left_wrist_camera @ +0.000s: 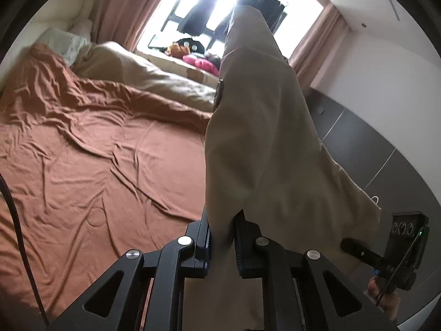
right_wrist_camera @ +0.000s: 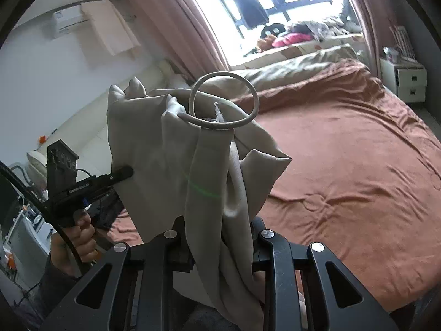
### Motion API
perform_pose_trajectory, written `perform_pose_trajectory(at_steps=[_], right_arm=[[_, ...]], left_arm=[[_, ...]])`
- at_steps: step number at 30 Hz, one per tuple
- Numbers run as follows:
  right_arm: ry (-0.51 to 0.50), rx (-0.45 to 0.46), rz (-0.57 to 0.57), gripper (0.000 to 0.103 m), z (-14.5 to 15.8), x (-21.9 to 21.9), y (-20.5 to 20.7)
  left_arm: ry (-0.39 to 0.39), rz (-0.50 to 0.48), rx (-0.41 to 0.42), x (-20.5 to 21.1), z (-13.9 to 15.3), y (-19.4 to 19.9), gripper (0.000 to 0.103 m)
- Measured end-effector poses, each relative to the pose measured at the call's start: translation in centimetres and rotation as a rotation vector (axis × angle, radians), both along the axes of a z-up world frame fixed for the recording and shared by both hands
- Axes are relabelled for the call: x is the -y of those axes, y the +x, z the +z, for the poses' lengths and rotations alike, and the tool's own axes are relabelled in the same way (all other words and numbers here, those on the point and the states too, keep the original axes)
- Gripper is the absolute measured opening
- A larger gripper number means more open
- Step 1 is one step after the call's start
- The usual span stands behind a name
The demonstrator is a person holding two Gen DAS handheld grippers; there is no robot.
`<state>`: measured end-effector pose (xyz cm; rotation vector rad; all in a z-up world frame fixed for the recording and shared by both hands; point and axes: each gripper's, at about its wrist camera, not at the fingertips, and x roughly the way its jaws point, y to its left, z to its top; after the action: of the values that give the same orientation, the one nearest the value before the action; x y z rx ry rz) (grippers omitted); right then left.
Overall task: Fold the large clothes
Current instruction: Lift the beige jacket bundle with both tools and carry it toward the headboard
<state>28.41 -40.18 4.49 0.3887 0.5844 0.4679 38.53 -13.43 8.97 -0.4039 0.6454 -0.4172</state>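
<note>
The beige garment (left_wrist_camera: 256, 127) hangs in the air above the foot edge of the bed (left_wrist_camera: 91, 149), stretched between the two tools rather than lying on the rust-coloured sheet. It looks like a soft, light, thin-woven piece with a drawcord (right_wrist_camera: 224, 102) looping stiffly out of one hem, probably a waistband or hood edge, though the bunching hides which. Cloth like this should drape and slip rather than hold a crease, so it is best pinched at a seam or doubled hem, where there is thickness to bite, and then laid flat on the sheet before any fold is pressed in. The loose cord could snag or drag, and would be better tucked inside. The left hand-held gripper (left_wrist_camera: 222, 244) has its jaws drawn in close on a gathered bunch of the fabric, which rises from between the pads as a tall fold. The right hand-held gripper (right_wrist_camera: 220, 248) is likewise closed down on a thick bundle of the cloth, which spills over and below its fingers. Beyond the garment, a tan duvet (left_wrist_camera: 154, 80) lies rumpled toward the head of the bed, and dark clothes hang in the bright window (right_wrist_camera: 248, 5).
</note>
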Motion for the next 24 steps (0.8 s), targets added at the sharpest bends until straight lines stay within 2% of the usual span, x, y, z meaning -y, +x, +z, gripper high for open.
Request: perform_pose_trajectory(at_steps=[10, 16, 24], right_arm=[[-0.002, 0.111, 0.088, 0.021, 4.2, -4.6, -3.1], [0.006, 0.162, 0.171, 0.021, 5.4, -8.8, -1.2], [0.011, 0.206, 0.292, 0.021, 7.8, -16.8, 1.0]], left_arm=[[0.004, 0.097, 0.109, -7.1, 6.0, -4.0, 0.014], [0.032, 0.186, 0.152, -13.5, 9.2, -6.5, 0.013], [0.06, 0.321, 0.184, -23.7, 12.3, -9.7, 0.013]])
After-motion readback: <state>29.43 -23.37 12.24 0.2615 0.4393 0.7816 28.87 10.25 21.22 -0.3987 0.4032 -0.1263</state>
